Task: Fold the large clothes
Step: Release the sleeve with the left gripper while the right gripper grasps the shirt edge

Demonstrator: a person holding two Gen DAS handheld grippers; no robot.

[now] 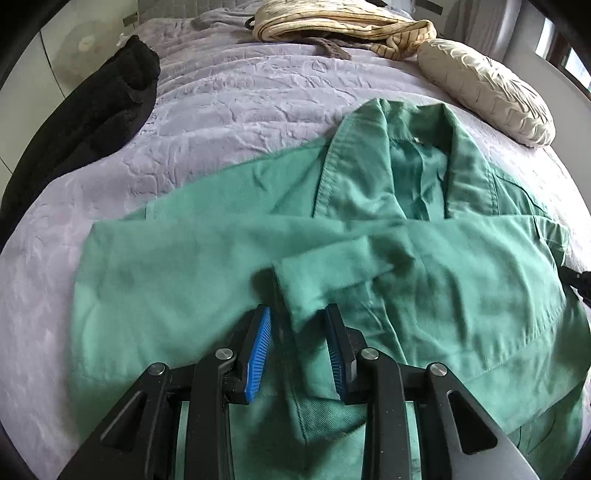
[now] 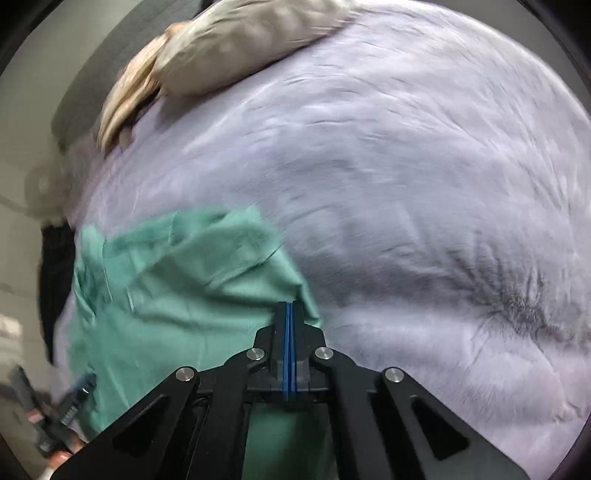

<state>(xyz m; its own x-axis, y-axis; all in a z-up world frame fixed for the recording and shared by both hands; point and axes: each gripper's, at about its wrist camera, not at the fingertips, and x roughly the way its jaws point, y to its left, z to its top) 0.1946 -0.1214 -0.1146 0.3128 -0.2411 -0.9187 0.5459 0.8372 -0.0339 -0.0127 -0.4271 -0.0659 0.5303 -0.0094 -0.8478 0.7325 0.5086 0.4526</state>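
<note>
Blue-padded left tongs stand apart over the green shirt, a folded sleeve cuff lying between the pads without being pinched. Right tongs are pressed together at the shirt's edge — whether cloth is caught between them cannot be told. The shirt lies spread on the lilac bedspread, collar pointing away. Beyond the shirt sit a beige pillow and a cream striped garment; off the shirt's far left — a black garment.
</note>
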